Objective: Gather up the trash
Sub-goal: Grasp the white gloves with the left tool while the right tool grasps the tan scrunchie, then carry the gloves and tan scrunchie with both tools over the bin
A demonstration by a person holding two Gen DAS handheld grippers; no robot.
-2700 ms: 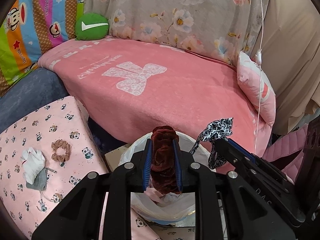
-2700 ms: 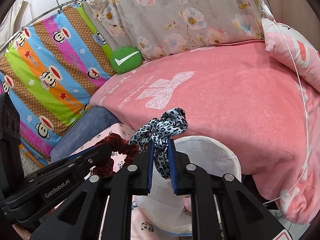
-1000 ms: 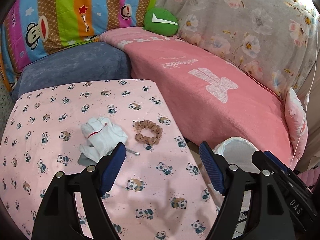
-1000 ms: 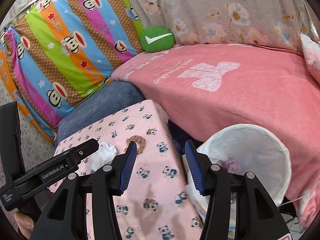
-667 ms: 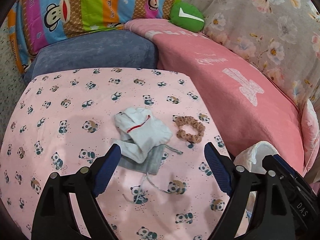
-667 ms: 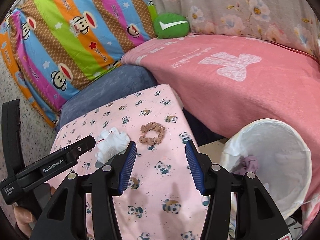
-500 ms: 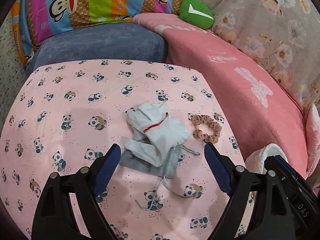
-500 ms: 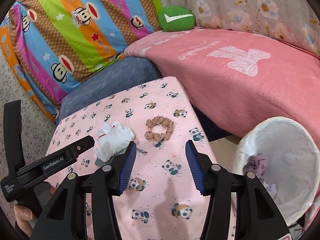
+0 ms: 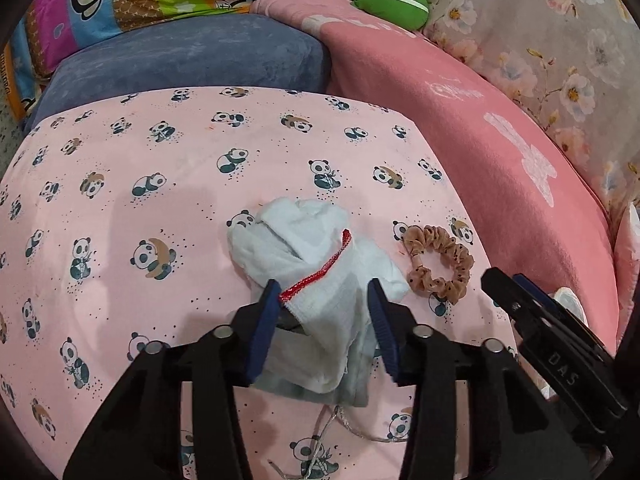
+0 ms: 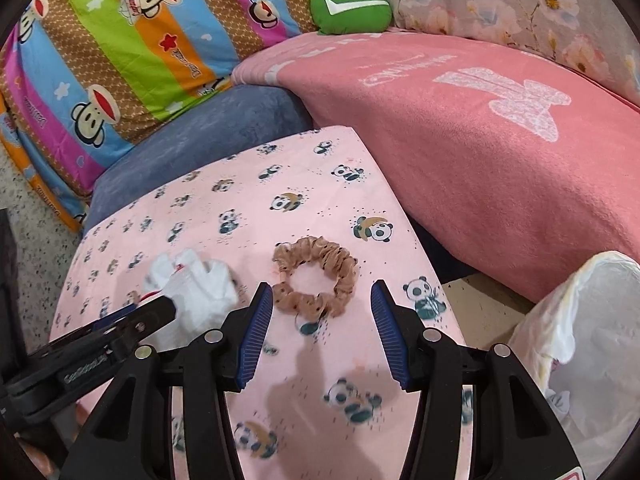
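A white cloth with a red trim [image 9: 316, 252] lies on the pink panda-print surface [image 9: 160, 168], on top of a grey face mask [image 9: 352, 384]. My left gripper [image 9: 324, 292] is open, its jaws on either side of the cloth's near end. A tan scrunchie [image 10: 316, 276] lies to the right of the cloth; it also shows in the left wrist view [image 9: 438, 264]. My right gripper [image 10: 322, 296] is open, just in front of the scrunchie. The white bin liner [image 10: 580, 320] stands at the right.
A pink blanket [image 10: 480, 120] covers the sofa behind. A blue cushion [image 9: 192, 56], a striped monkey-print pillow [image 10: 120, 48] and a green round pillow [image 10: 348, 8] lie at the back. Speckled floor [image 10: 28, 220] shows at the left.
Both grippers let go of their scrunchies over the bin, opened, and swung left over the panda surface. The left now straddles the white cloth; the right has come close to the tan scrunchie.
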